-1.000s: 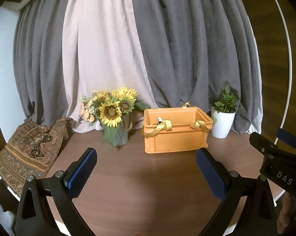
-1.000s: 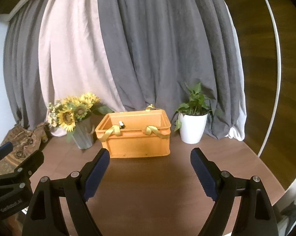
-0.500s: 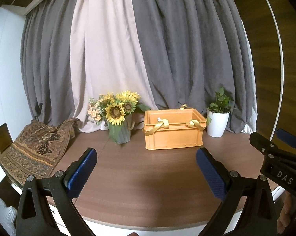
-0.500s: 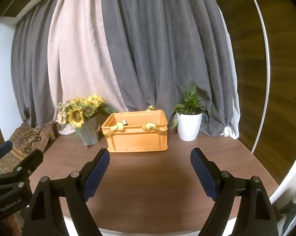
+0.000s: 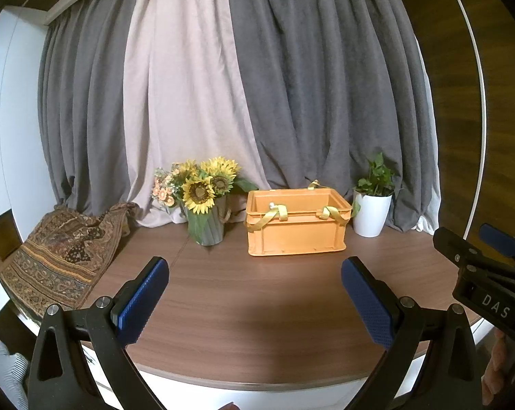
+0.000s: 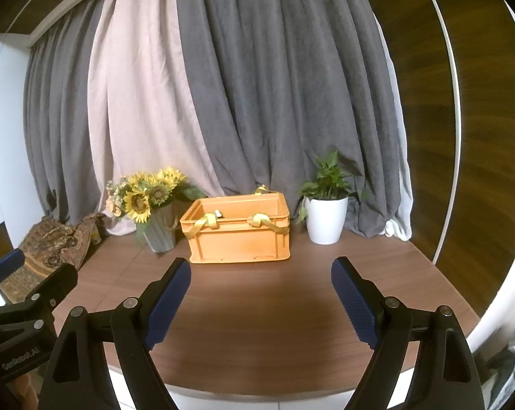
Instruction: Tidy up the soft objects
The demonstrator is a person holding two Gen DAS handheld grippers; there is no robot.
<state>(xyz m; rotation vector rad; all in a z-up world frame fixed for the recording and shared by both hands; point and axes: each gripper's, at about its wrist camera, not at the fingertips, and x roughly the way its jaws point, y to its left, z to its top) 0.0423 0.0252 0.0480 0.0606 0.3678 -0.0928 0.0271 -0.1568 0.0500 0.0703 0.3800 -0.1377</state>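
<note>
An orange plastic crate [image 5: 295,235] [image 6: 238,239] stands at the back of the round wooden table [image 5: 257,307] [image 6: 257,314], with yellow straps [image 5: 274,213] [image 6: 206,222] draped over its front rim and something small and white inside. A patterned brown cloth [image 5: 62,256] [image 6: 49,242] lies bunched at the table's left edge. My left gripper [image 5: 255,297] is open and empty, well short of the crate. My right gripper [image 6: 260,302] is open and empty too, beside the left one.
A grey vase of sunflowers [image 5: 202,205] [image 6: 151,212] stands left of the crate, and a white pot with a green plant [image 5: 371,208] [image 6: 325,215] right of it. Grey and pale curtains [image 5: 257,85] hang behind. The table's near edge lies under the fingers.
Both grippers have pulled back from the crate, so the crate looks smaller and the table's near edge has come into view. Both stay open and empty.
</note>
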